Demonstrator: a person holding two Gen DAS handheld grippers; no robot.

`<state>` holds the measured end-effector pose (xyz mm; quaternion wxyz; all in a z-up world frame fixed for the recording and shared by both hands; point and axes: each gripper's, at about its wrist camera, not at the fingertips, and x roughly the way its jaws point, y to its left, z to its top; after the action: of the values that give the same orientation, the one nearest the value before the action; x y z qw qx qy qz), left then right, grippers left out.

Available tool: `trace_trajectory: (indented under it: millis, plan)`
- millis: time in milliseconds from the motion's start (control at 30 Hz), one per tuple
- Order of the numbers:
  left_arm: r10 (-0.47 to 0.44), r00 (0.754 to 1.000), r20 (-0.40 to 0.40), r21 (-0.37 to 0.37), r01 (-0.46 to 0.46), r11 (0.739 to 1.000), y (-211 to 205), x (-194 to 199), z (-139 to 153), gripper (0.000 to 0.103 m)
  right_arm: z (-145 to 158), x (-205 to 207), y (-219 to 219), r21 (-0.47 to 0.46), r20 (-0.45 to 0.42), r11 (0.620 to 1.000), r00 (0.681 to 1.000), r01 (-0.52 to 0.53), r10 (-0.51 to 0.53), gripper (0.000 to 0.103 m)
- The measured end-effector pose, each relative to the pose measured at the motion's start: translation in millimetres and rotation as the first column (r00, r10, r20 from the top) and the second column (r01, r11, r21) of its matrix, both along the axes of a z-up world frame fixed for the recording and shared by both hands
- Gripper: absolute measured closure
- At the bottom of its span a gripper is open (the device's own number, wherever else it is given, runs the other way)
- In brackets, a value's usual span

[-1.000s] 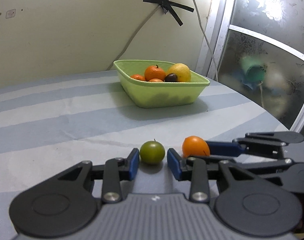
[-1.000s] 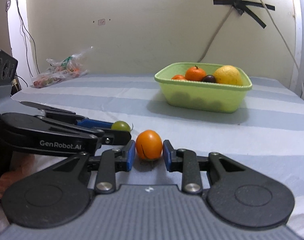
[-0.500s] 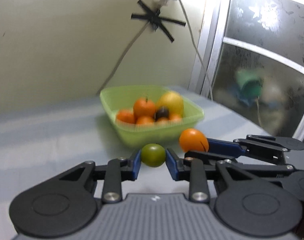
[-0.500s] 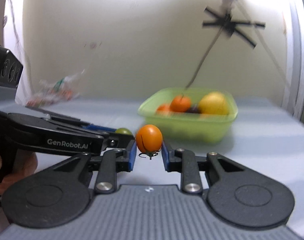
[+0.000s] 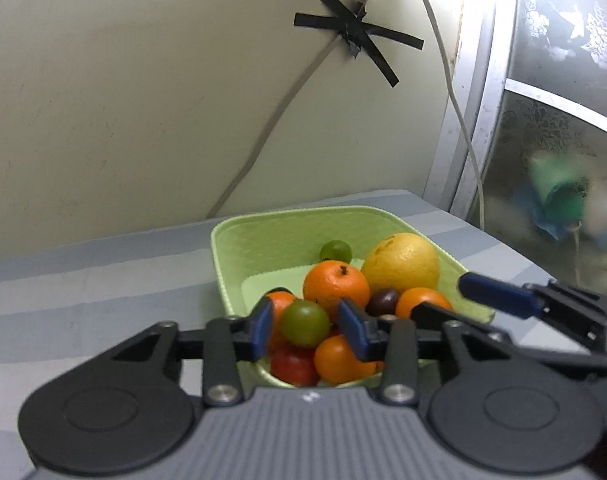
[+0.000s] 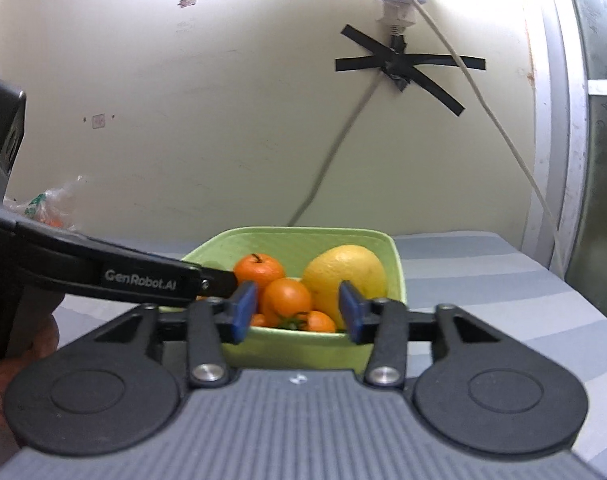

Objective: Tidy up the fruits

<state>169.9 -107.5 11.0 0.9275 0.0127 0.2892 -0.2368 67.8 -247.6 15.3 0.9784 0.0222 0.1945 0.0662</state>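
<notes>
A light green bowl (image 5: 231,248) holds several fruits: a big yellow citrus (image 5: 401,266), a mandarin (image 5: 335,286) and a dark plum (image 5: 383,300). My left gripper (image 5: 308,330) hangs over the bowl's near edge. Its jaws are opening, and the small green fruit (image 5: 305,322) sits between the blue pads with a gap on each side. My right gripper (image 6: 297,312) is over the same bowl (image 6: 395,264) with its jaws opening too. The orange tomato (image 6: 287,298) is loose between the pads, its green stem end down. The right gripper's fingers (image 5: 499,292) reach in beside the left ones.
The bowl stands on a grey and blue striped tablecloth (image 5: 83,292) near the wall. A taped cable (image 5: 279,116) runs down the wall behind it. A frosted window (image 5: 551,140) is to the right. A plastic bag (image 6: 51,208) lies far left. A hand (image 6: 43,332) holds the left gripper.
Both grippers lifted their fruits off the table and carried them forward over the bowl. Their jaws have since widened and no longer press on the green fruit or the orange tomato.
</notes>
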Motion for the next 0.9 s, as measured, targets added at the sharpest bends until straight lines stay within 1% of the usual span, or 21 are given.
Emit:
trace_trajectory:
  millis: [67, 133, 200, 300, 433, 533, 600, 667, 700, 733, 800, 900]
  plan:
    - [0.015, 1.000, 0.012, 0.000, -0.015, 1.000, 2, -4, 4, 0.059, 4, -3, -3, 0.037, 0.018, 0.999, 1.000, 0.010, -0.011, 0.050]
    - [0.038, 0.999, 0.023, -0.019, -0.037, 0.999, 7, -11, 11, 0.053, 5, -6, -8, 0.068, 0.031, 0.997, 0.999, 0.020, -0.022, 0.050]
    - [0.069, 0.997, 0.037, -0.042, -0.067, 0.997, 16, -21, 18, 0.051, 6, -11, -10, 0.085, 0.041, 0.995, 0.998, 0.045, -0.049, 0.050]
    - [0.107, 0.993, 0.040, -0.058, -0.105, 0.993, 31, -41, 24, 0.049, 11, -20, -21, 0.151, 0.045, 0.984, 0.994, 0.090, -0.098, 0.050]
    - [0.153, 0.988, 0.036, -0.005, -0.153, 0.988, 42, -73, 18, 0.043, 11, -40, -25, 0.214, 0.025, 0.971, 0.993, 0.110, -0.118, 0.048]
    - [0.180, 0.984, -0.001, 0.039, -0.180, 0.983, 46, -94, 5, 0.041, 6, -60, -17, 0.224, -0.015, 0.967, 0.993, 0.118, -0.118, 0.048]
    - [0.191, 0.981, -0.035, 0.051, -0.189, 0.981, 48, -105, -4, 0.041, 1, -70, -12, 0.247, -0.052, 0.961, 0.992, 0.122, -0.112, 0.048]
    - [0.200, 0.979, -0.050, 0.057, -0.197, 0.979, 51, -117, -10, 0.038, -5, -78, -6, 0.257, -0.093, 0.959, 0.991, 0.120, -0.099, 0.048]
    - [0.206, 0.977, -0.050, 0.061, -0.203, 0.977, 52, -122, -12, 0.032, -7, -81, -2, 0.249, -0.107, 0.961, 0.990, 0.119, -0.095, 0.048]
    - [0.213, 0.976, -0.047, 0.064, -0.210, 0.976, 54, -128, -13, 0.018, -6, -85, 3, 0.233, -0.108, 0.966, 0.990, 0.114, -0.091, 0.048]
    - [0.223, 0.974, -0.031, 0.061, -0.221, 0.973, 57, -139, -14, 0.000, -5, -91, 9, 0.226, -0.104, 0.968, 0.991, 0.107, -0.086, 0.047]
    - [0.232, 0.973, 0.009, 0.070, -0.232, 0.970, 60, -153, -12, 0.000, -9, -98, 14, 0.243, -0.139, 0.964, 0.987, 0.110, -0.078, 0.047]
